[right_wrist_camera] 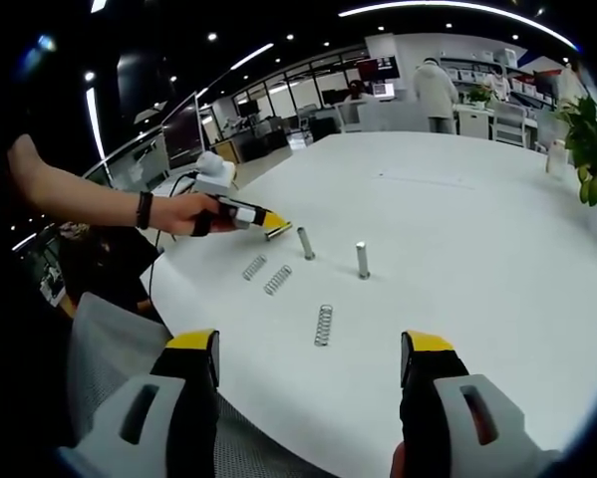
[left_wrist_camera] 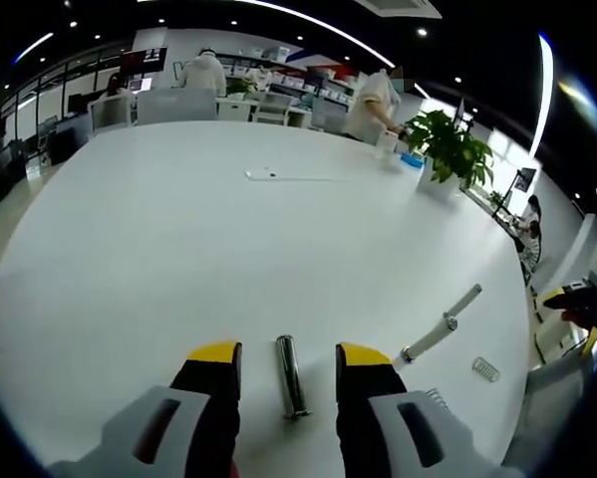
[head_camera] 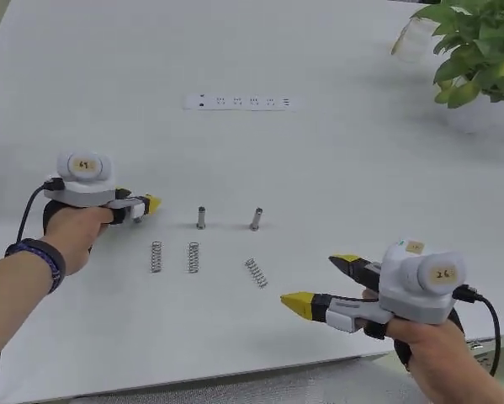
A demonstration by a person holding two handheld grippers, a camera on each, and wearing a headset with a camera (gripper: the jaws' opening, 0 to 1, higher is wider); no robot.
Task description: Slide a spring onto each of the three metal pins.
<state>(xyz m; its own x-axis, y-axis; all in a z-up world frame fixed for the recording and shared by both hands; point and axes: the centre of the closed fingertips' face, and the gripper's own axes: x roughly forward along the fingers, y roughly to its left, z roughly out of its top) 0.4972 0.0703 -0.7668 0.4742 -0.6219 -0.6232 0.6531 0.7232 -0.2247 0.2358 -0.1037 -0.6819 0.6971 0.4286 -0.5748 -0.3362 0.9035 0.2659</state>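
Note:
Two metal pins stand upright on the white table, one (head_camera: 201, 217) left of the other (head_camera: 256, 219). A third pin (left_wrist_camera: 291, 376) sits between the jaws of my left gripper (left_wrist_camera: 290, 354), with a gap on each side of it. That gripper (head_camera: 146, 206) is low over the table, left of the standing pins. Three springs lie in front of the pins: left (head_camera: 156, 257), middle (head_camera: 193, 257) and right (head_camera: 256, 272). My right gripper (head_camera: 321, 282) hovers wide open near the front right, its jaws pointing at the right spring (right_wrist_camera: 323, 325).
A white power strip (head_camera: 239, 102) lies farther back on the table (head_camera: 336, 160). A potted plant (head_camera: 479, 42) stands at the back right corner. The table's front edge (head_camera: 235, 374) runs just below my right gripper. People stand at desks in the background.

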